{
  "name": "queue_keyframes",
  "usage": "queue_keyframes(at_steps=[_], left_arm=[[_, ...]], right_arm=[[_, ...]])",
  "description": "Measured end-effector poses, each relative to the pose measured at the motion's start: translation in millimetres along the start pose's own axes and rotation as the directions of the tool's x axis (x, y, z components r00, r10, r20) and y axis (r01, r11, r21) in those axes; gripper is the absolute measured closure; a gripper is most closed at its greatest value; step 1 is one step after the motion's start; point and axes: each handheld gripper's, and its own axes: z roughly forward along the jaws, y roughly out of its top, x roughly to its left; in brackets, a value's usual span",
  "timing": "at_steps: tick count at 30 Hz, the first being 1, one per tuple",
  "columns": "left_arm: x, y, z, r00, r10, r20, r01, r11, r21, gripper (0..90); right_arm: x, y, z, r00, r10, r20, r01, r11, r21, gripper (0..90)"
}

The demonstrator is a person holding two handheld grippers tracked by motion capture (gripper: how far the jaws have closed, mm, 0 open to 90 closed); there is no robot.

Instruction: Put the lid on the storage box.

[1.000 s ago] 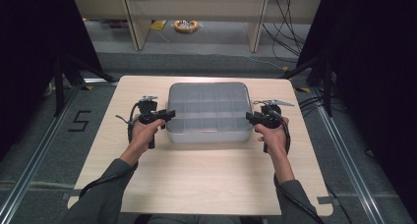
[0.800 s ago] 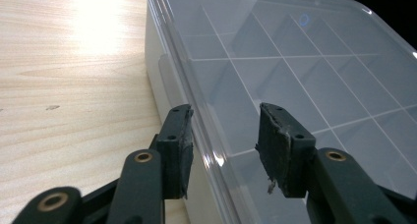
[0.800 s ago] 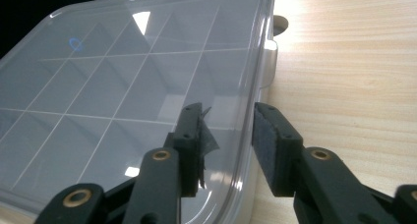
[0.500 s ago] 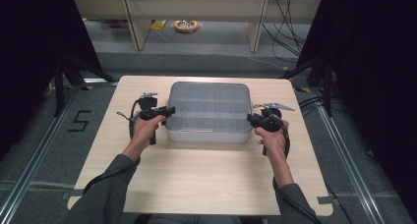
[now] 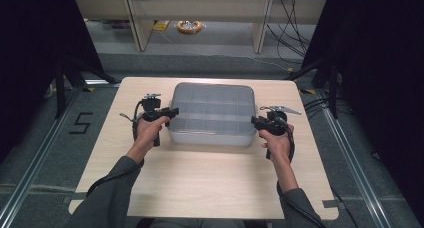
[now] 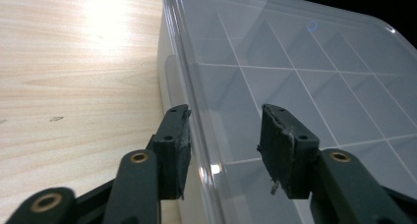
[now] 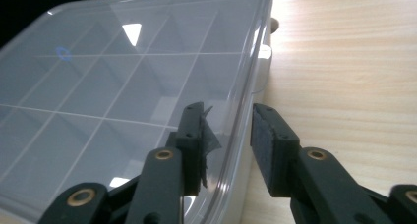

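Two grippers at one translucent grey plastic compartment box with clear lid (image 5: 212, 114), which sits on the light wooden desk (image 5: 200, 173), centred L-R and toward the far edge.

L gripper (image 5: 170, 111): at box's left side, near its front-left corner. Left gripper view: jaws apart at moderate width, straddling the lid's rim (image 6: 184, 81) — one pad outside by the box wall, other pad above the lid. Gap visible on both sides, so not clamped; contact w/ rim on the outer pad cannot be told. Left hand (image 5: 149, 130) wraps the handle, forearm in grey sleeve coming from desk's near edge.

R gripper (image 5: 256, 122): at box's right side, near front-right corner. Right gripper view: jaws apart, narrower than L, likewise astride the lid's edge (image 7: 251, 71); inner pad over the lid, outer pad beside the wall over bare desk. Inner pad's torn lining close to rim; touching or not, cannot tell. Right hand (image 5: 276, 140) on handle.

Box: lid on, sits flat. Grid of dividers seen through lid; compartments look empty as far as visible. Small blue ring mark (image 6: 312, 25) on lid.
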Motion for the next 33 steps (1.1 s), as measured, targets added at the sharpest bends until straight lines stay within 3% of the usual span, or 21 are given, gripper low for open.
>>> queue_keyframes(at_steps=[1,2,3,4,6,7,8,9,12,13,14,15,16,20,24,25,26,27,29,32,33], left_arm=[[0.2,-0.1,0.9,0.9999,-0.015,0.004,0.015,0.9999,-0.001,53.1],[0.9,-0.2,1.6,0.9992,-0.036,0.019,0.036,0.9993,-0.005,48.2],[0.9,-0.2,1.6,0.9992,-0.036,0.019,0.036,0.9993,-0.005,47.7],[2.0,0.0,0.7,0.9993,-0.032,0.021,0.032,0.9995,0.001,46.8],[2.1,0.6,-2.2,0.9961,-0.07,0.053,0.07,0.9975,-0.007,44.2],[1.8,1.1,-4.6,0.9951,-0.076,0.063,0.076,0.9971,-0.005,38.3],[1.5,1.5,-7.4,0.9954,-0.065,0.071,0.065,0.9979,-0.002,38.3],[0.7,1.5,-13.1,0.9953,-0.055,0.08,0.055,0.9985,-0.001,38.8],[0.8,1.4,-19.0,0.9933,-0.064,0.096,0.065,0.9979,-0.002,38.2],[0.7,1.2,-21.8,0.9921,-0.063,0.108,0.063,0.998,0.0,38.1],[0.2,0.0,-26.7,0.9912,-0.062,0.117,0.061,0.9981,0.009,38.0],[0.2,0.0,-26.7,0.9912,-0.062,0.117,0.061,0.9981,0.009,38.1],[0.6,-1.0,-29.0,0.9914,-0.059,0.117,0.058,0.9982,0.014,38.1],[3.1,-4.2,-38.0,0.9883,-0.064,0.138,0.064,0.9979,0.006,38.3],[1.6,-9.7,-54.4,0.9863,-0.038,0.161,0.039,0.9993,0.0,38.0],[0.5,-11.3,-58.5,0.987,-0.02,0.159,0.021,0.9998,-0.003,38.0],[-0.7,-12.6,-61.3,0.9878,-0.009,0.156,0.011,0.9999,-0.008,38.3],[-2.1,-14.5,-65.1,0.9888,0.016,0.148,-0.014,0.9998,-0.014,38.5],[-4.8,-18.8,-71.4,0.9871,0.028,0.158,-0.025,0.9995,-0.016,38.2],[-7.2,-27.3,-78.8,0.9845,0.045,0.169,-0.043,0.9989,-0.02,38.2],[-7.9,-30.9,-80.5,0.9836,0.042,0.176,-0.039,0.9991,-0.02,38.2]], right_arm=[[0.0,0.0,0.0,1.0,0.0,0.0,0.0,1.0,0.0,62.6],[-1.0,-1.4,-1.5,0.9995,0.03,-0.005,-0.03,1.0,-0.007,55.7],[-0.9,-1.3,-3.5,0.9979,0.059,-0.026,-0.059,0.998,-0.007,55.6],[-2.7,-0.9,-5.2,0.9975,0.059,-0.039,-0.059,0.998,-0.022,54.5],[-2.9,-0.1,-7.9,0.997,0.07,-0.033,-0.071,0.997,-0.025,53.0],[-5.1,1.3,-12.1,0.9983,0.051,-0.029,-0.052,0.998,-0.047,51.0],[-5.1,1.3,-12.1,0.9983,0.051,-0.029,-0.052,0.998,-0.047,51.0],[-1.6,2.5,-17.4,0.9956,0.089,-0.032,-0.09,0.995,-0.036,50.8],[-1.6,3.6,-21.1,0.9964,0.078,-0.033,-0.08,0.996,-0.045,50.0],[-5.0,4.2,-21.1,0.999,0.025,-0.036,-0.027,0.998,-0.065,49.6],[1.0,4.7,-26.4,0.9971,0.07,-0.031,-0.071,0.997,-0.041,48.2],[1.0,4.7,-26.4,0.9971,0.07,-0.031,-0.071,0.997,-0.041,48.2],[-3.1,4.9,-25.9,0.999,0.022,-0.039,-0.024,0.998,-0.055,48.1],[-2.9,3.3,-30.4,0.9986,0.03,-0.043,-0.033,0.998,-0.06,47.2],[-2.0,-1.5,-36.0,0.9979,0.014,-0.064,-0.017,0.999,-0.051,44.8],[2.7,-3.6,-38.6,0.9968,0.046,-0.065,-0.048,0.998,-0.04,43.6],[0.1,-4.8,-38.8,0.998,-0.006,-0.063,0.003,0.999,-0.049,42.9],[1.6,-6.0,-40.0,0.9977,0.0,-0.067,-0.003,0.999,-0.048,42.3],[5.0,-11.7,-44.4,0.9976,-0.017,-0.067,0.015,0.999,-0.029,40.0],[10.9,-14.4,-49.2,0.9972,0.027,-0.069,-0.027,1.0,0.0,38.0],[7.3,-15.0,-50.1,0.9969,-0.031,-0.073,0.03,0.999,-0.015,38.0]])
